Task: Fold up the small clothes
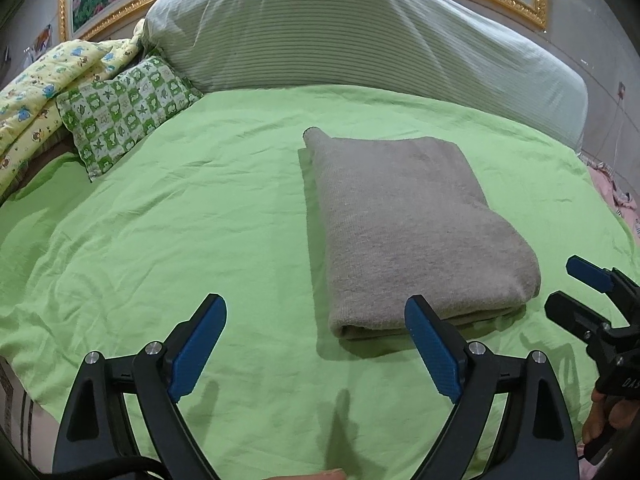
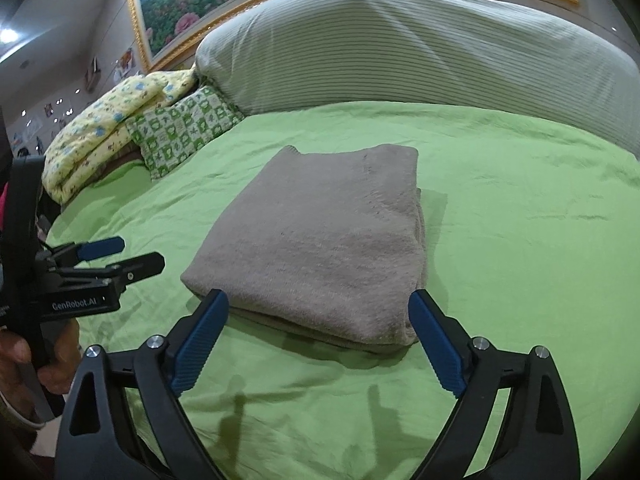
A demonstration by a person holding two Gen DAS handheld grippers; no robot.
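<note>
Both grippers hover low over the near edge of the bed, and neither holds anything. On the left gripper the jaws stand wide apart, blue pads facing each other across bare sheet, with the right-hand pad just in front of the near left corner of the folded grey garment. On the right gripper the jaws are spread just as wide, framing the garment's near edge without touching it.

That grey knitted garment lies folded into a neat thick rectangle on the lime-green sheet, near the middle of the bed, its folded layers showing at the near end. From the left wrist view the right gripper shows just beside the garment's near right corner, with fingers of a hand below it at the frame's edge. From the right wrist view the left gripper sits to the garment's left, held by a hand at the frame's edge.

Beyond the garment a large pale striped bolster runs across the head of the bed. To the garment's far left lie a small green-and-white patterned pillow and, touching it, a yellow printed quilt. Behind the bolster hangs a gold-framed flower picture.
</note>
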